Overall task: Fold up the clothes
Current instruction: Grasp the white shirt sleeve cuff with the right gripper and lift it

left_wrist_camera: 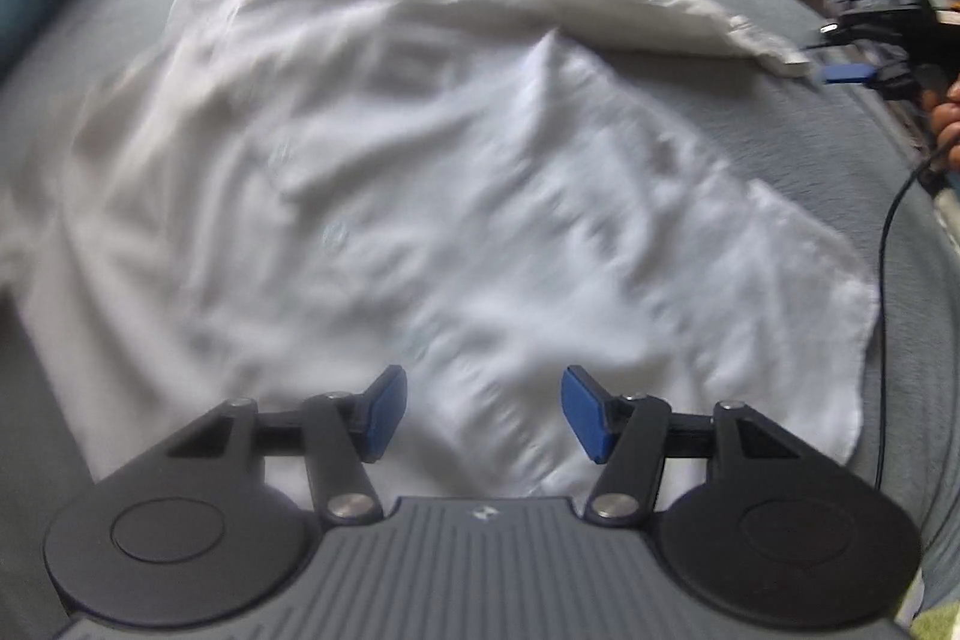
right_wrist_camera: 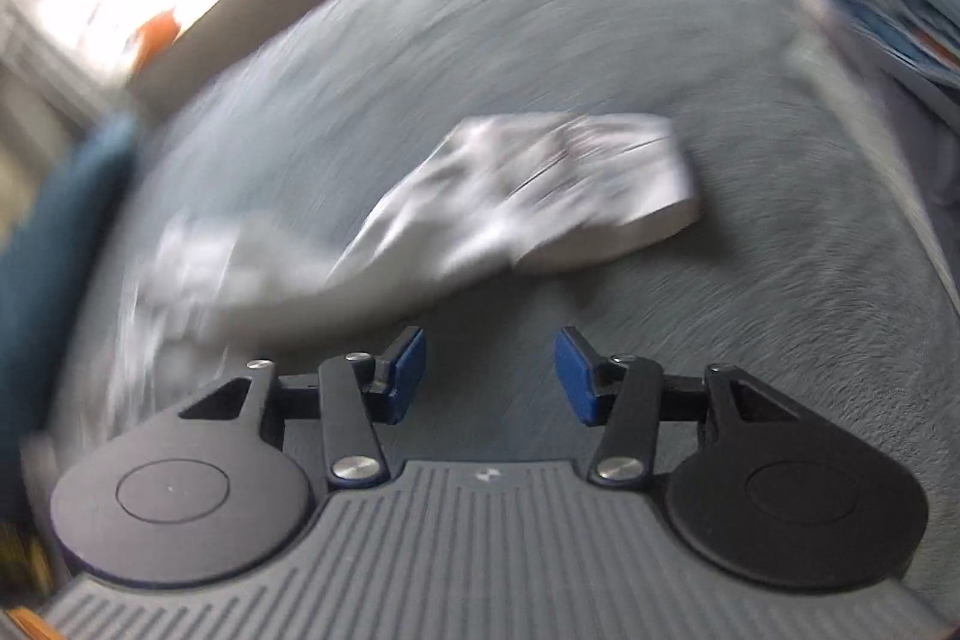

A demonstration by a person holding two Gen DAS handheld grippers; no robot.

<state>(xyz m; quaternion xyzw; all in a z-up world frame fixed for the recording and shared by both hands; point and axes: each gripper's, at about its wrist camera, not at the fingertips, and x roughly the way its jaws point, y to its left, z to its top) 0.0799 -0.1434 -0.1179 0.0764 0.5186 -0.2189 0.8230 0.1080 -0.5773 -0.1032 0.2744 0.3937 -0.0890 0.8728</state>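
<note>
Left claw (left_wrist_camera: 483, 412): its two blue-padded fingers stand well apart with nothing between them. It hangs above the near hem of a white, thin woven cotton shirt (left_wrist_camera: 420, 196), which lies directly ahead of and beneath the pads, spread over a grey-blue textured bedcover (left_wrist_camera: 780, 40). The shirt is not flat: one long panel or sleeve is thrown across its far edge toward the right, a ridge stands up ahead and slightly right of the claw, and a loose corner lies out to the right of the right pad. The view is blurred, so buttons and seams cannot be told with certainty.

Right claw (right_wrist_camera: 491, 377): blue pads parted, nothing gripped. Bare bedcover lies between and just ahead of the pads. The white sleeve end with its cuff (right_wrist_camera: 576, 178) lies ahead of the claw and apart from it, trailing back to the left past the left pad. This view is heavily smeared.

The shirt lies rumpled and unfolded. Whether it is being laid out or is part-way through a fold, the pictures do not settle.

Handling, as judged: the cloth looks light, limp and soft, not fragile. It will sag, crease and drag across the rough cover instead of sliding. Thin layers may slip from the smooth pads unless pinched at a doubled edge. Best holds appear to be the hem corner right of the left claw, the cuff, or a shoulder seam.

Containers: none visible in either view.
</note>
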